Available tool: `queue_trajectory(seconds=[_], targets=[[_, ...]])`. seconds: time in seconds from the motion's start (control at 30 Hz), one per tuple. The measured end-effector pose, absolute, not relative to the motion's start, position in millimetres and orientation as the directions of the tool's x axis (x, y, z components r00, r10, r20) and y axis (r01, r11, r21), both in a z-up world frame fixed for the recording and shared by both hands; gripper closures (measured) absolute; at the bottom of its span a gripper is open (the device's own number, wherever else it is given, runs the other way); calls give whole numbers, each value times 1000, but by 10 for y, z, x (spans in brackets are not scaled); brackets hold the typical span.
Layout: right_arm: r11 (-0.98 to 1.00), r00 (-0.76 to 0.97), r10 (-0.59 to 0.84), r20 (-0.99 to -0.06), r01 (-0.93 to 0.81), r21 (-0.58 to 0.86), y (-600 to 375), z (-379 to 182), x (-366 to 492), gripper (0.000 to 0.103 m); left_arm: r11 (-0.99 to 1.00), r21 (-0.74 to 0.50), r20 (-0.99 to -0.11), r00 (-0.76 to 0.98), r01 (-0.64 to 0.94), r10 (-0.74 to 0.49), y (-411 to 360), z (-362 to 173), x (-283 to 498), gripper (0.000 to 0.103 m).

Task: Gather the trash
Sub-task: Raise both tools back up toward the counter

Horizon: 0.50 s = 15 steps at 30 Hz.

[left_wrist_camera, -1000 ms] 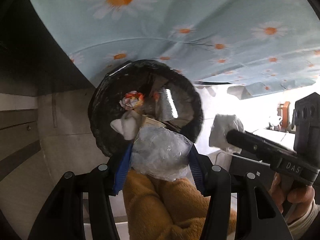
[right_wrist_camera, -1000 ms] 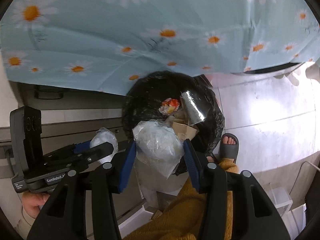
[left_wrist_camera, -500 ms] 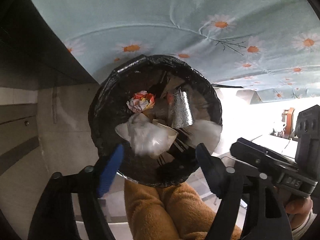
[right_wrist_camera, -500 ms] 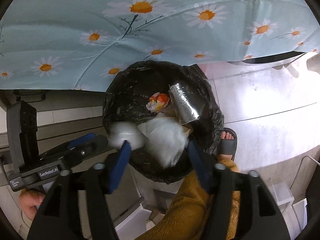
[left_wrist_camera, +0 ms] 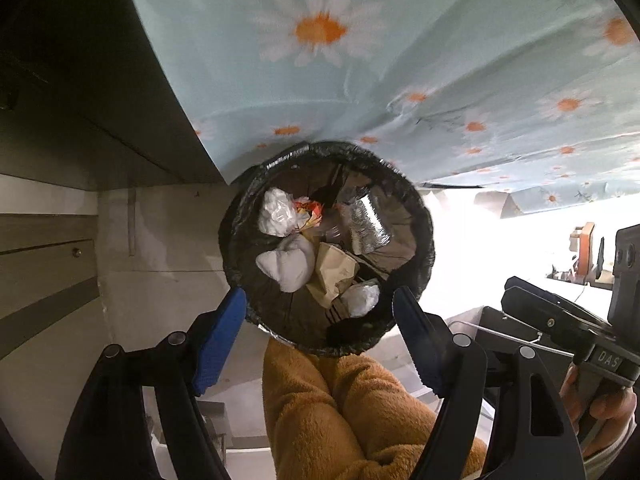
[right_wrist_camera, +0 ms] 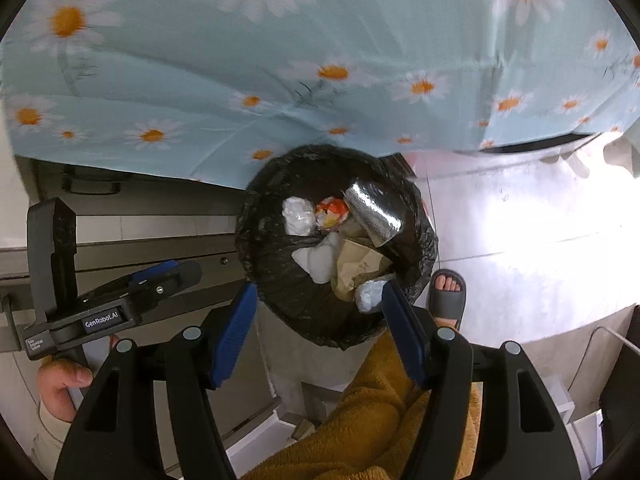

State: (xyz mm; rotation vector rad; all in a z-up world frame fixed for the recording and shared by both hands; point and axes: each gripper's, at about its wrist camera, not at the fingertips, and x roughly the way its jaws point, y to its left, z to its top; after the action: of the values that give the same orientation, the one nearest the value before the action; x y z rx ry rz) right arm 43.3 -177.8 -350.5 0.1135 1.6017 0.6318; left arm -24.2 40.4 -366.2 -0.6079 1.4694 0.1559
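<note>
A second ago each of our grippers holds a crumpled clear plastic wad between its blue pads; now both are released. The left gripper [left_wrist_camera: 320, 334] stands with its jaws apart and nothing between them, and the same is true for the right gripper [right_wrist_camera: 316, 328]. The two wads now lie inside the trash bin [left_wrist_camera: 424, 216], which sits in the centre of both views, lined with a black bag. One clear wad [left_wrist_camera: 362, 300] rests at the lower right of the bin's inside, the other [left_wrist_camera: 280, 212] at the upper left, beside a red and yellow wrapper [left_wrist_camera: 310, 210], a white tissue [left_wrist_camera: 290, 262], a brown paper piece [left_wrist_camera: 334, 272] and a silver foil pack [left_wrist_camera: 370, 226].

We judge that this drop is finished and more trash must be looked for elsewhere.

Around the bin we see the daisy tablecloth [left_wrist_camera: 360, 80] hanging over its upper edge, the person's orange fleece trousers [left_wrist_camera: 340, 412] below, and a foot in a grey slipper [right_wrist_camera: 447, 292] just beside the bin. The cloth edge and the legs stand close, so we should lift away with care
</note>
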Motion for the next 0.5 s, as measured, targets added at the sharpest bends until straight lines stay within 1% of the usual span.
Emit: queue_trajectory(seconds=[0.2, 0.5], targets=[[820, -104, 446, -889, -351, 452, -1782, -3058, 403, 38, 849, -288, -957, 163, -443, -240, 422, -3230, -280, 29], [794, -23, 493, -870, -396, 461, -1778, -2447, 388, 38, 871, -295, -947, 241, -392, -213, 324, -2585, -280, 29]])
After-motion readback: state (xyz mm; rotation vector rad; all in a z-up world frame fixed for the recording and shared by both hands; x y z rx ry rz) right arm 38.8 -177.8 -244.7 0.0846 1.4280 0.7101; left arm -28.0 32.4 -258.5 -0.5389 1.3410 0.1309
